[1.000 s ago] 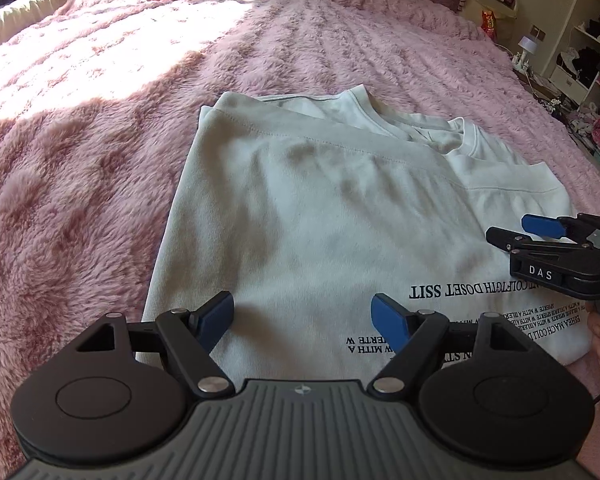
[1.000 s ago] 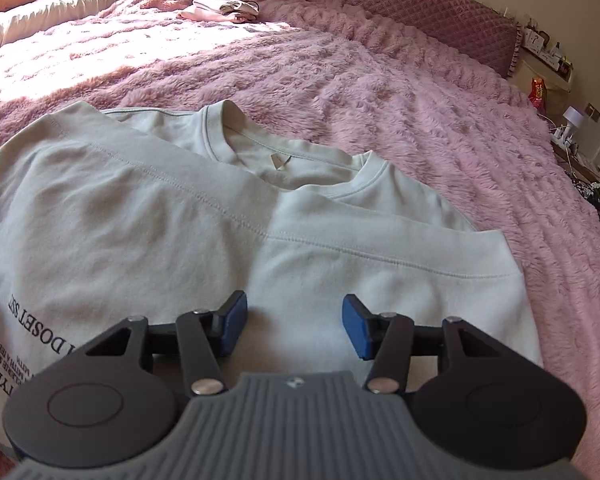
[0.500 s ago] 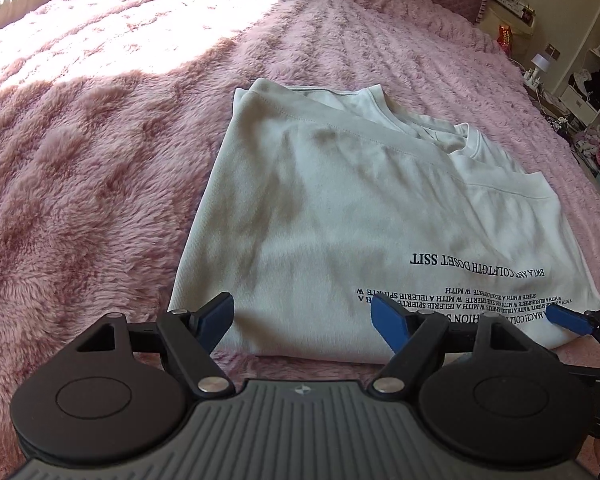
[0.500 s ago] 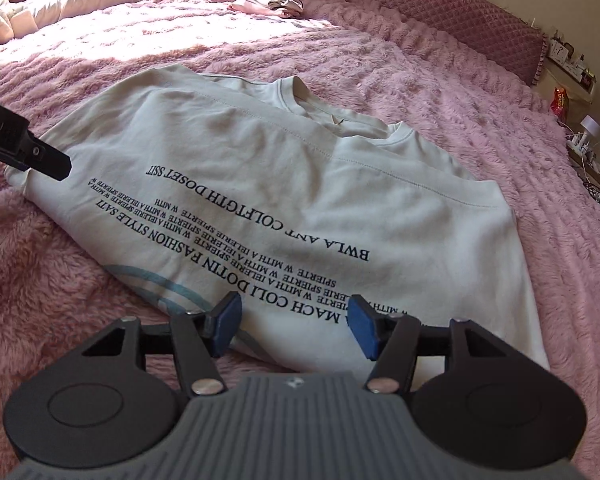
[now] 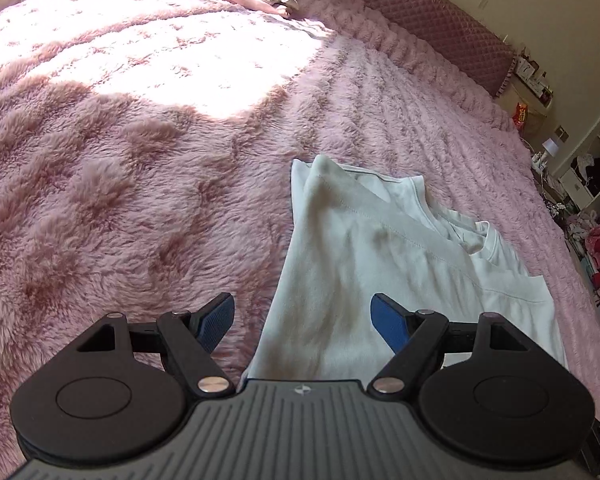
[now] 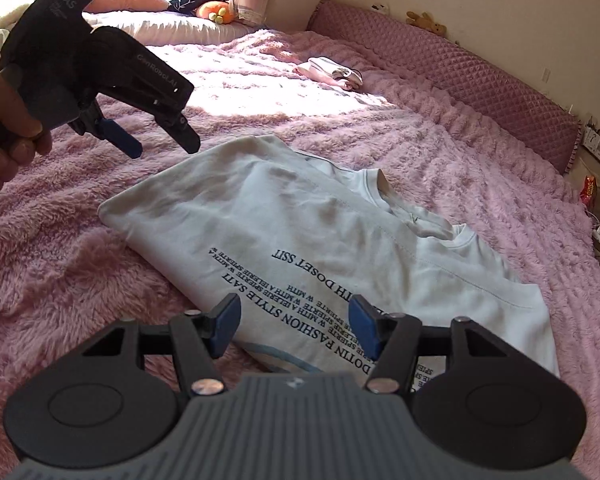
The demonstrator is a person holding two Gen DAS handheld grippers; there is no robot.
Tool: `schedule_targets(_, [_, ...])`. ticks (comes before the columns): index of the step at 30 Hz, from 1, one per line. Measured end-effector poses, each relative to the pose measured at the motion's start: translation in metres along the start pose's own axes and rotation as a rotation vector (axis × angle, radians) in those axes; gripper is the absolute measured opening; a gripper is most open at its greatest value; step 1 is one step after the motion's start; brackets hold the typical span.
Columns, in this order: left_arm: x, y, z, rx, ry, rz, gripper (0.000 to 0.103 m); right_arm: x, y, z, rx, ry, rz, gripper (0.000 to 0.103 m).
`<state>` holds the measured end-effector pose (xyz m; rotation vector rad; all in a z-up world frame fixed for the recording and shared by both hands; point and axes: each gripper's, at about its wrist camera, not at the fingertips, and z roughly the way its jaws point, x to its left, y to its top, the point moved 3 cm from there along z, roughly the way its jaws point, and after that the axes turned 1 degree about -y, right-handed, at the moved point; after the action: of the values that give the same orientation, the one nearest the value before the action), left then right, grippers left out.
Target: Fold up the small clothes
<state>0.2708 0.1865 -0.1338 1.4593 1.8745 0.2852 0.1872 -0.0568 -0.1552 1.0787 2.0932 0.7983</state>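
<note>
A pale grey-white T-shirt [image 6: 340, 236] with black printed text lies folded on the pink fluffy blanket [image 6: 80, 280]. It also shows in the left wrist view [image 5: 380, 280]. My left gripper [image 5: 302, 320] is open and empty, raised above the shirt's left edge. It also shows in the right wrist view [image 6: 156, 142], held up left of the shirt. My right gripper [image 6: 294, 328] is open and empty, just above the shirt's near printed edge.
A small folded pink and white garment [image 6: 332, 72] lies far back on the blanket [image 5: 100, 200]. Pillows and an orange plush toy [image 6: 216, 14] sit at the head. A quilted pink bolster [image 6: 460, 84] lines the far edge. Shelves with clutter [image 5: 596, 208] stand at the right.
Both grippers have pulled back and risen from the shirt. The left gripper has swung left, off the shirt's edge. The shirt lies still.
</note>
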Motion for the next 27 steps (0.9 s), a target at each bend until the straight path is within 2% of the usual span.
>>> schedule_targets(2, [0.009, 0.008, 0.008, 0.006, -0.028, -0.03, 0.091, 0.028, 0.006, 0.005, -0.026, 0.025, -0.051, 0.056])
schedule_targets(5, [0.026, 0.013, 0.025, 0.032, -0.115, -0.138, 0.091, 0.065, 0.011, 0.016, -0.059, 0.053, -0.142, 0.056])
schedule_targets(7, [0.036, 0.014, 0.04, 0.062, -0.181, -0.2, 0.089, 0.087, 0.011, 0.023, -0.089, 0.04, -0.24, 0.056])
schedule_targets(12, [0.04, 0.019, 0.071, 0.118, -0.231, -0.191, 0.089, 0.116, 0.006, 0.048, -0.11, -0.029, -0.421, 0.056])
schedule_targets(15, [0.039, 0.029, 0.09, 0.126, -0.285, -0.197, 0.089, 0.125, 0.009, 0.059, -0.141, -0.048, -0.459, 0.056])
schedule_targets(19, [0.043, 0.049, 0.118, 0.138, -0.355, -0.288, 0.089, 0.138, 0.02, 0.072, -0.185, -0.054, -0.501, 0.056])
schedule_targets(23, [0.034, 0.07, 0.144, 0.143, -0.358, -0.282, 0.09, 0.153, 0.028, 0.083, -0.251, -0.069, -0.572, 0.056])
schedule_targets(27, [0.031, 0.081, 0.165, 0.156, -0.385, -0.336, 0.091, 0.16, 0.034, 0.094, -0.271, -0.08, -0.586, 0.056])
